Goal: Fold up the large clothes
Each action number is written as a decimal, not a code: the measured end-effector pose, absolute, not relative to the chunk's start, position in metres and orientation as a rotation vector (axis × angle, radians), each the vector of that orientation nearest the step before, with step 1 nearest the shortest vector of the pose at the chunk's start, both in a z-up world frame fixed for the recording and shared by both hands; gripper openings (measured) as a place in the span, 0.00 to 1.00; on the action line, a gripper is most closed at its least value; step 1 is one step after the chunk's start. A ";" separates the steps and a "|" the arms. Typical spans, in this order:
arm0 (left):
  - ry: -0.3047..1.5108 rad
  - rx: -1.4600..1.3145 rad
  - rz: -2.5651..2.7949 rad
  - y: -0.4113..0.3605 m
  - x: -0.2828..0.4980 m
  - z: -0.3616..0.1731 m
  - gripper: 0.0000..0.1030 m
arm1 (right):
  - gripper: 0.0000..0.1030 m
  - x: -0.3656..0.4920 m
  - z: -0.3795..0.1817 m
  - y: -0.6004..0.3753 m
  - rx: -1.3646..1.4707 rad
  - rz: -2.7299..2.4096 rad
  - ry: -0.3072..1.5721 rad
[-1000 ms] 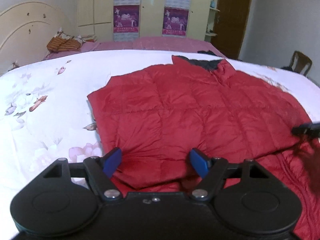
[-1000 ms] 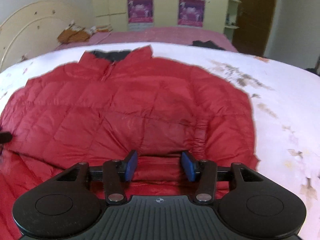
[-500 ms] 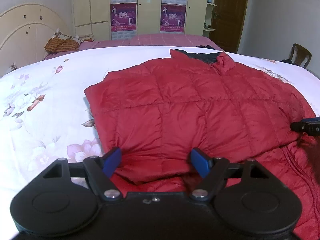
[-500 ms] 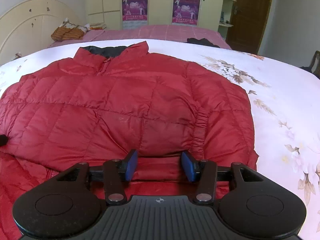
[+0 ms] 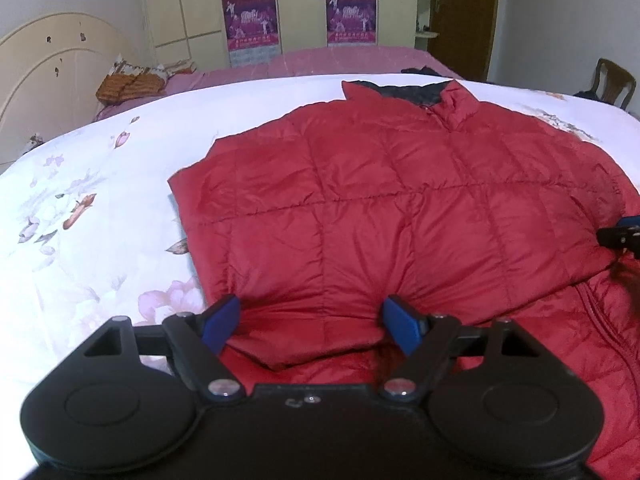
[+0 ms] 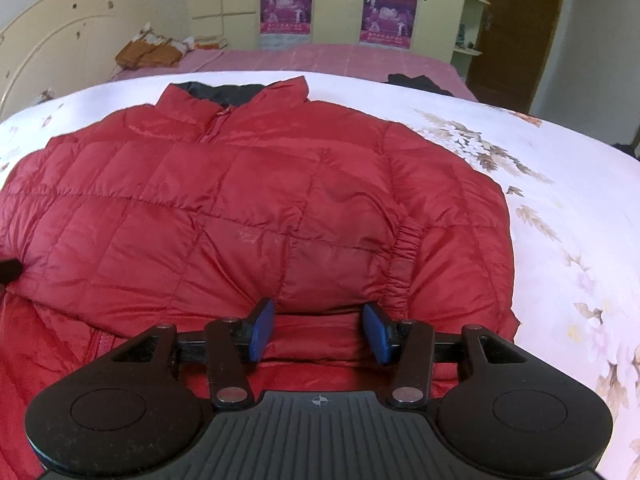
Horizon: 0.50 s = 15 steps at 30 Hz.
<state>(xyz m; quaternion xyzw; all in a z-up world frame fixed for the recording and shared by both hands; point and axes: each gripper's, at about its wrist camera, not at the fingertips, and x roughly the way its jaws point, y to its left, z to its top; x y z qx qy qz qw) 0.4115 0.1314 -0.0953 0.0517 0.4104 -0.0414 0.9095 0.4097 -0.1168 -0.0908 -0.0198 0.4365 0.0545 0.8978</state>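
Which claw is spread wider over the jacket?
The left claw: its jaws are opening, with red jacket fabric between them. The right claw stands visibly narrower.

One red jacket point(image 5: 380, 208), two wall posters point(image 5: 251, 16), one wooden chair point(image 5: 614, 82) and two grippers point(image 5: 312, 324).

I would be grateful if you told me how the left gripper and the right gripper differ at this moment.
The left gripper has its jaws set wider than the right gripper, and they are opening. The left gripper straddles the near fold at the red jacket's left edge, beside the floral bedspread; the right gripper straddles a folded-in sleeve near its elastic cuff. Both have blue pads and point down at the jacket.
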 end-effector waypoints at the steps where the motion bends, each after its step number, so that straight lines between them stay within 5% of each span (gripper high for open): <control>1: 0.844 0.107 -0.078 0.132 0.409 -0.090 0.85 | 0.47 0.407 -0.084 -0.121 -0.015 0.109 0.895; 3: 0.804 0.119 -0.059 0.136 0.395 -0.079 1.00 | 0.51 0.394 -0.070 -0.136 0.063 0.086 0.839; 4: 0.784 0.127 -0.061 0.139 0.385 -0.074 1.00 | 0.71 0.386 -0.064 -0.146 0.102 0.077 0.824; 6: 0.780 0.141 -0.074 0.146 0.365 -0.068 1.00 | 0.77 0.367 -0.055 -0.169 0.180 0.089 0.792; 11: 0.796 0.078 -0.120 0.174 0.306 -0.061 0.91 | 0.75 0.312 -0.046 -0.230 0.297 0.124 0.798; 13: 0.812 0.031 -0.137 0.185 0.281 -0.062 0.82 | 0.55 0.284 -0.046 -0.255 0.350 0.146 0.809; 15: 0.831 -0.032 -0.150 0.196 0.257 -0.063 0.79 | 0.48 0.255 -0.046 -0.275 0.399 0.154 0.824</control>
